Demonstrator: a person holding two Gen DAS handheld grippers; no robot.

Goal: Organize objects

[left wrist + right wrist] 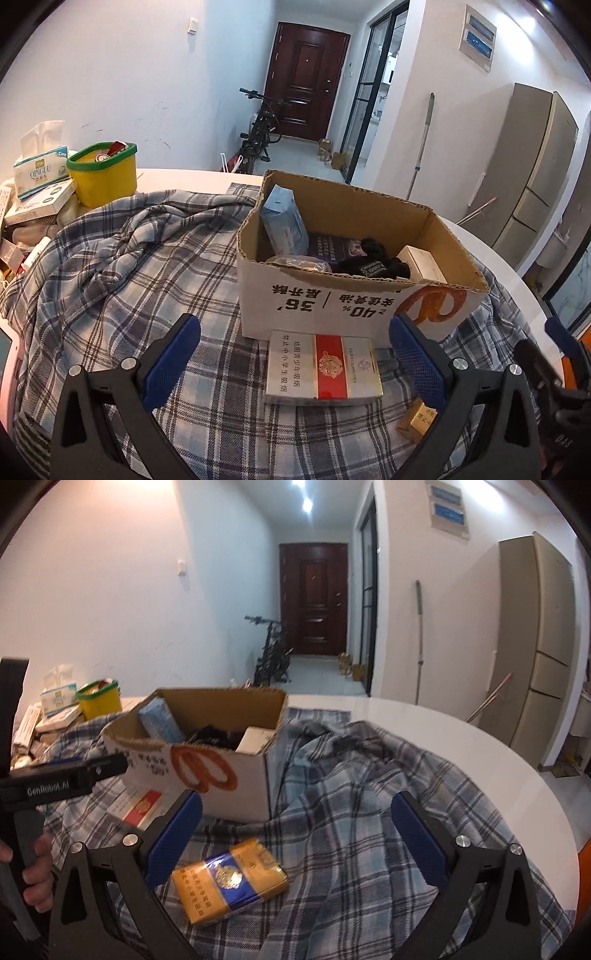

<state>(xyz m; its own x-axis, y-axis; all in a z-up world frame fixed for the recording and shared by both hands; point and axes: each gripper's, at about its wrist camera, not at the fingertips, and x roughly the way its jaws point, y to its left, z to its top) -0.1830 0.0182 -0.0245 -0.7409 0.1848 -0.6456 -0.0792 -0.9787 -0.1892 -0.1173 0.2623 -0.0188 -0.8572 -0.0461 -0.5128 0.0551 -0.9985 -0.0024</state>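
Observation:
An open cardboard box (332,299) stands on the plaid cloth (147,258); it holds a light blue pack (284,221), a black item (373,258) and a small cream box (421,264). A white-and-red cigarette carton (323,369) lies flat in front of the box, between the fingers of my open left gripper (295,365). A yellow-and-blue cigarette pack (229,878) lies on the cloth, close to the left finger of my open right gripper (295,842). The box (207,760) and the red carton (142,806) also show in the right wrist view.
A yellow tub with a green rim (103,173), a tissue box (40,170) and several small boxes crowd the table's left edge. The round white table (480,760) is bare at the right. A bicycle (258,136) stands in the hallway beyond.

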